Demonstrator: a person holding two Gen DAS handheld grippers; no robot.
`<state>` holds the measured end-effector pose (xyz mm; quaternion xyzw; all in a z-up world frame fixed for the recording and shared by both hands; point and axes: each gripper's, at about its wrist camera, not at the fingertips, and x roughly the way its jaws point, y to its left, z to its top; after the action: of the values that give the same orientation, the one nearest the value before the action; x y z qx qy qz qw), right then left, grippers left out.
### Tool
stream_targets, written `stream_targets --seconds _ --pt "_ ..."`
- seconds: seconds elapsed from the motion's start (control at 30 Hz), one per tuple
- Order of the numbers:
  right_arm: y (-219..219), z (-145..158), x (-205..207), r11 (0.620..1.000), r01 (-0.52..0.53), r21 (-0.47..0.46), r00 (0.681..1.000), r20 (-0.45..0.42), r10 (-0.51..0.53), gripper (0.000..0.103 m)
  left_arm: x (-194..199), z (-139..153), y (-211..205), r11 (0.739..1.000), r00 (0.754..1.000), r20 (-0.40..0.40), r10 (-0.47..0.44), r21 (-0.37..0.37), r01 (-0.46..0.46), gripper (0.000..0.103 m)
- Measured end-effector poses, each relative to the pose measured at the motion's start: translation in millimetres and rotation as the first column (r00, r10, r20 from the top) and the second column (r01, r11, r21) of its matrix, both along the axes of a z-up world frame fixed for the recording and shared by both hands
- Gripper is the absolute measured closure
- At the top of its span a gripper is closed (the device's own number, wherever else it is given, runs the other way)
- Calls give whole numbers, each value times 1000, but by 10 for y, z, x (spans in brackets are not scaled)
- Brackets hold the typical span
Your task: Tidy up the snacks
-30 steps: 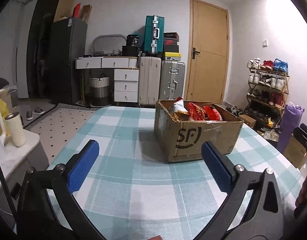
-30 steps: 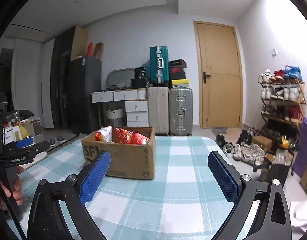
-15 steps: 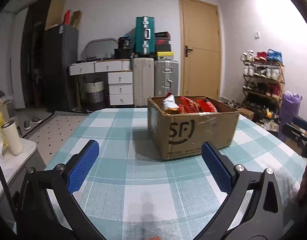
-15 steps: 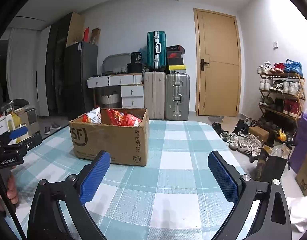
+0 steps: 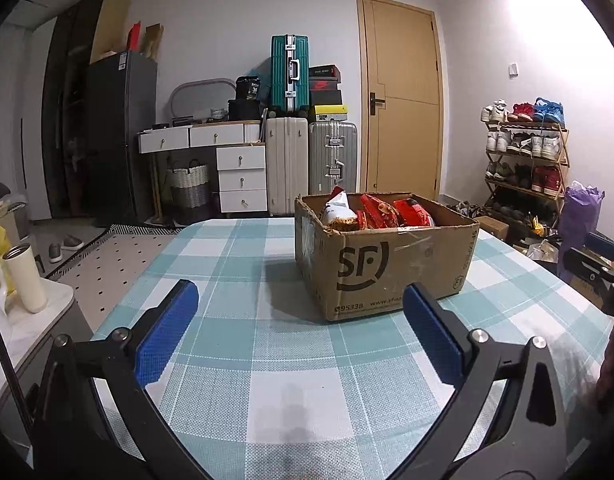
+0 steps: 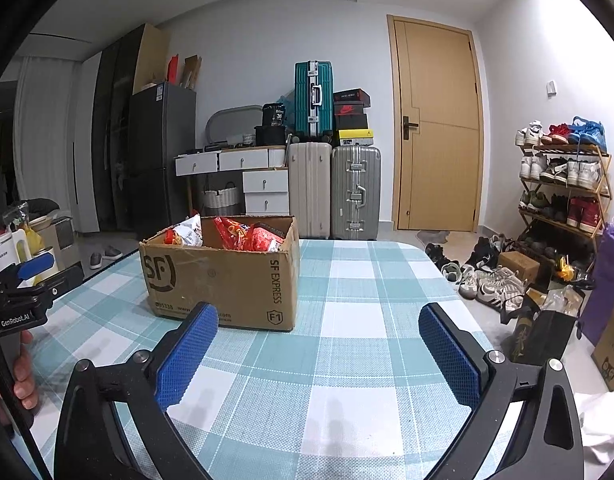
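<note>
An open cardboard box [image 5: 383, 264] [image 6: 227, 276] printed "SF" stands on the table with the teal-and-white checked cloth [image 5: 291, 360] [image 6: 347, 380]. Red and white snack bags [image 5: 377, 212] [image 6: 231, 234] stick up out of it. My left gripper [image 5: 301, 328] hovers open low over the cloth, short of the box, with nothing between its blue pads. To the right of the box my right gripper [image 6: 319, 344] is also open and holds nothing. Each gripper shows at the edge of the other's view.
A low side table with a cream tumbler [image 5: 25, 278] stands left of the table. Beyond it are suitcases [image 5: 311, 168], white drawers [image 5: 243, 176], a wooden door [image 5: 403, 100] and a shoe rack [image 5: 523, 160]. Shoes [image 6: 479, 276] and bags lie on the floor at the right.
Both grippers have dropped lower and tilted toward the table, so the box sits larger and nearer in both views. Their jaws stayed open.
</note>
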<state>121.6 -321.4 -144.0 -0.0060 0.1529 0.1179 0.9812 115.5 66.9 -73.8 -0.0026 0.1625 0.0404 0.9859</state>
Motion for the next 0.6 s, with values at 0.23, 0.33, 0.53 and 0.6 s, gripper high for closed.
stream_targets --seconds 0.23,0.33,0.53,0.6 --pt "-3 -3 -2 1000 -1 -2 1000 1 1 1 -20 9 6 1000 1000 1 3 0 -3 1" --pt "-3 -3 -6 1000 0 0 1000 2 0 1 -46 29 6 1000 1000 2 6 1 -6 1" --pt "4 -3 -3 1000 -1 -4 1000 3 1 1 -52 31 9 1000 1000 3 6 0 -6 1" --pt "-8 -8 7 1000 -1 -2 1000 2 1 1 -35 21 5 1000 1000 3 5 0 -5 1"
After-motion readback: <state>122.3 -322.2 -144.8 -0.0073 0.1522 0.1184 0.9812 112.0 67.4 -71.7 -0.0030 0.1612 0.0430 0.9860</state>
